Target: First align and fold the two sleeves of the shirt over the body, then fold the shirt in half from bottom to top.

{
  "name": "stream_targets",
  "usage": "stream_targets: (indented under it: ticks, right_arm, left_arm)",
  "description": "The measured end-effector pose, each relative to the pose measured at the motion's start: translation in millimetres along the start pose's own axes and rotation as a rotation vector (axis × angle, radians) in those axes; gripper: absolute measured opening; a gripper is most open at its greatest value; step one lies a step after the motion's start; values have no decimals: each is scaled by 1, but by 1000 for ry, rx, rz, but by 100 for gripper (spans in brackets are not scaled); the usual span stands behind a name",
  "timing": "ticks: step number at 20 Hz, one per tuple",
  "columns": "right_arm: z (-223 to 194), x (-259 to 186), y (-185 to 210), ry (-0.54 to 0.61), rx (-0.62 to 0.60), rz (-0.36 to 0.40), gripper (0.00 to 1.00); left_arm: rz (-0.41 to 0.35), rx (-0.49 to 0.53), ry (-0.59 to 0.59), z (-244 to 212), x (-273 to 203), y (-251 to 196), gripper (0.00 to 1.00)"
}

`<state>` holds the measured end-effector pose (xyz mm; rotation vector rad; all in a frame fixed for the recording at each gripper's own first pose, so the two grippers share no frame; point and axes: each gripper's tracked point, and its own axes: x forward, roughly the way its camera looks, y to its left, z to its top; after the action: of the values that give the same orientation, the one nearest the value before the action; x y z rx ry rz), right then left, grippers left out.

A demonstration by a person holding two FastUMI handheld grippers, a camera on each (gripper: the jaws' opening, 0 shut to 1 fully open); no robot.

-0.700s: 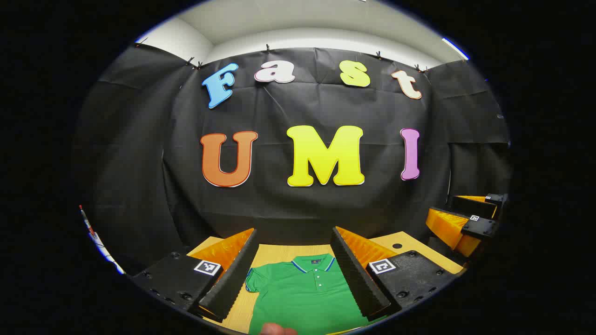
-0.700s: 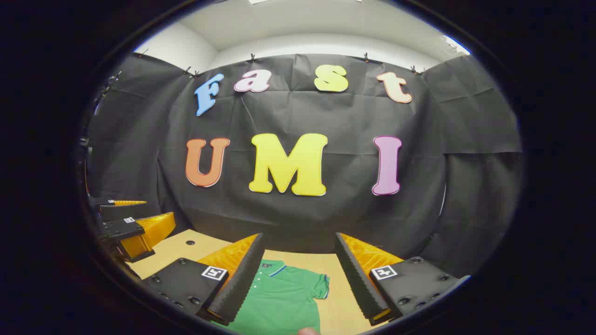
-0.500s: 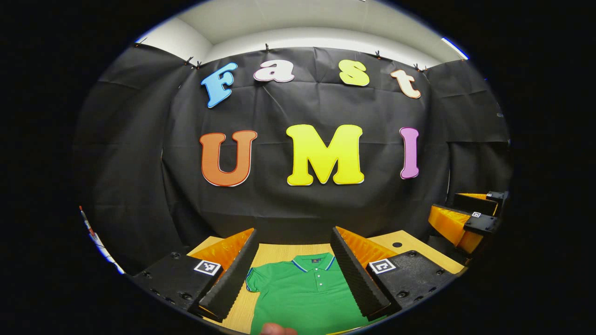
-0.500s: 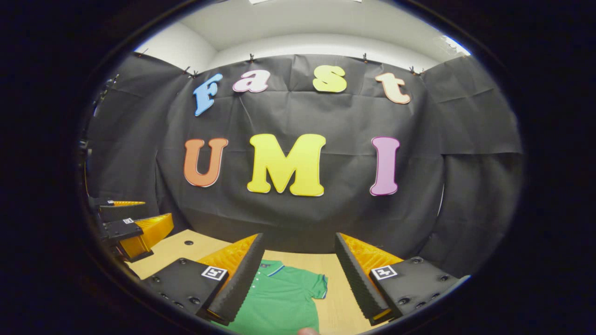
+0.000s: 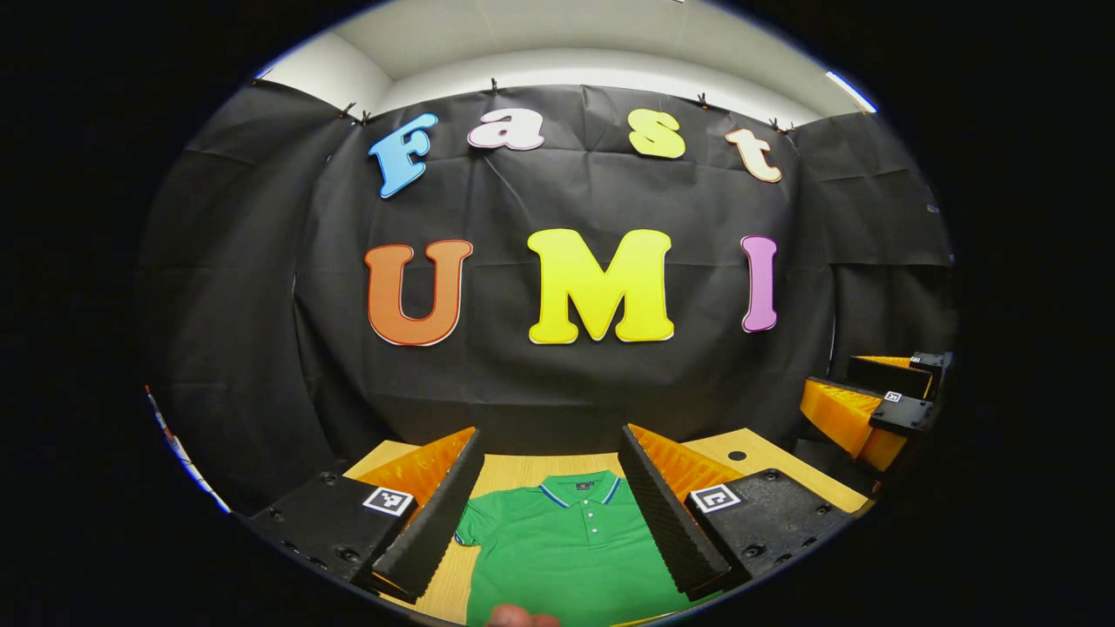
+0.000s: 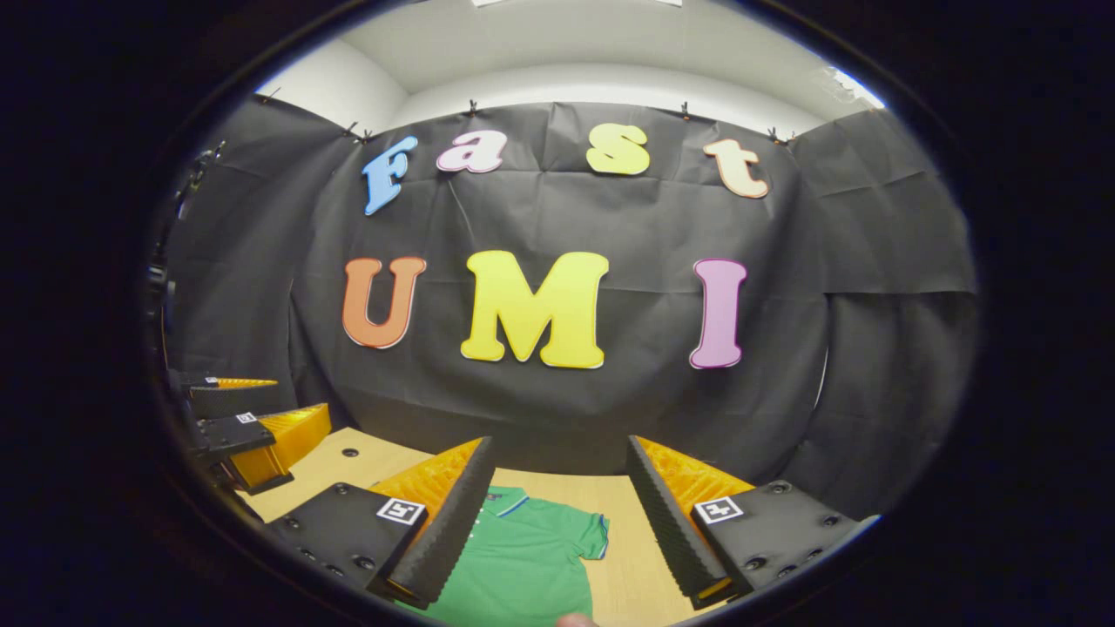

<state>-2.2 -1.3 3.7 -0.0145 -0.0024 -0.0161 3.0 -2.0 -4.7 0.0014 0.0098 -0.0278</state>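
A green polo shirt [image 5: 571, 553] lies flat on a light wooden table [image 5: 523, 475], collar toward the black cloth wall [image 5: 557, 392]. In the left gripper view the left gripper [image 5: 553, 514] hovers above it with its two fingers spread wide and nothing between them; the collar, the button placket and one short sleeve [image 5: 466, 527] show in the gap. The other sleeve is hidden behind the finger [image 5: 666, 518] on that side, and the shirt's lower part is cut off at the bottom edge. A small bit of a fingertip [image 5: 521, 617] pokes in at the very bottom.

In the right gripper view the right gripper [image 6: 557, 522] is likewise wide open and holds nothing. Between its fingers lie the shirt [image 6: 523, 566], with one sleeve [image 6: 594, 538] spread out on the table [image 6: 627, 557]; the collar is partly covered by a finger [image 6: 449, 531], and the hem is out of frame. The left gripper [image 6: 253, 431] appears far off at the edge, too cropped to judge there. The right gripper [image 5: 871, 405] shows similarly at the rim of the left gripper view.
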Motion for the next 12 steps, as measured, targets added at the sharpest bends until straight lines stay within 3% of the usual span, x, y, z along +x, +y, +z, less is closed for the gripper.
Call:
stream_targets:
  ticks: [12]
  right_arm:
    - [-24,4,-11,60,-1,17,96]
  left_arm:
    - [-8,1,31,-16,5,-10,100]
